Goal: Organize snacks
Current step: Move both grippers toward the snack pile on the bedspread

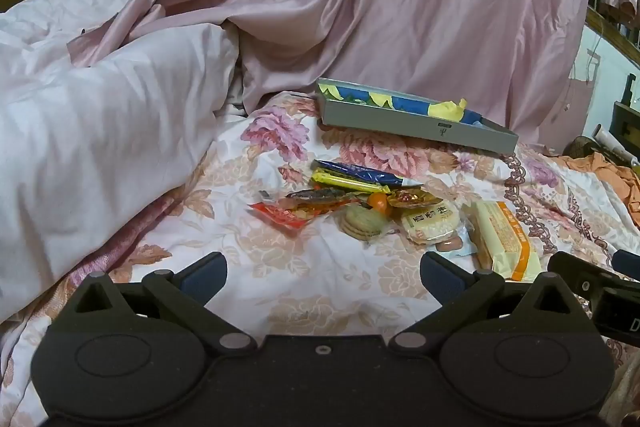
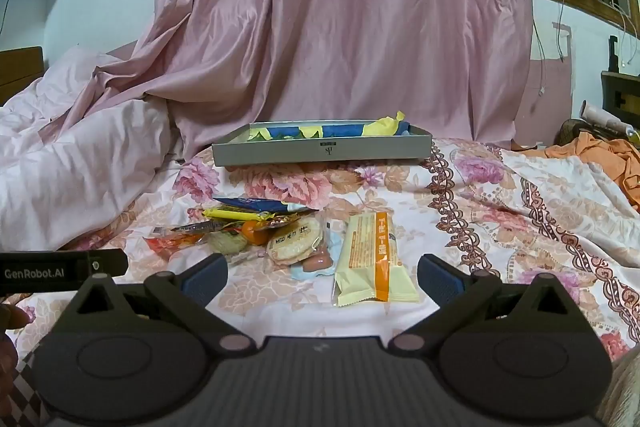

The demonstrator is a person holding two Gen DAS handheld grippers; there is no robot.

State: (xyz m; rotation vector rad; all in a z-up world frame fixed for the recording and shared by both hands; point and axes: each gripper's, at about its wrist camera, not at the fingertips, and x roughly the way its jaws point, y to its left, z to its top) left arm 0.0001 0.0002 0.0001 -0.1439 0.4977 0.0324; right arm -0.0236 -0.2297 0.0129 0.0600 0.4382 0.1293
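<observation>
Nothing was packed yet, as I judged it: I held both tools short of the snack pile, so the step in hand was choosing a first piece.

On the left, the bunched white quilt (image 1: pixel 100 131) rose like a wall and closed off that side. My left gripper (image 1: pixel 323 277) had its jaws spread wide with nothing between them, hanging over bare flowered bedspread (image 1: pixel 280 291). Ahead of it lay the pile: a red packet (image 1: pixel 280 215), a yellow bar (image 1: pixel 348 183) against a blue wrapper (image 1: pixel 360 171), a small orange (image 1: pixel 378 203), and round crackers (image 1: pixel 430 223); what lay under them I could not make out.

My right gripper (image 2: pixel 322 279) was equally wide and empty. The long yellow-and-orange packet (image 2: pixel 370 259) lay apart from the pile, between its fingers' line, the easiest first pick in my view: move forward, lower, close across its width.

Beyond stood the grey tray (image 2: pixel 320 150), whose low near wall called for a lift. The bed to the right was open.
</observation>
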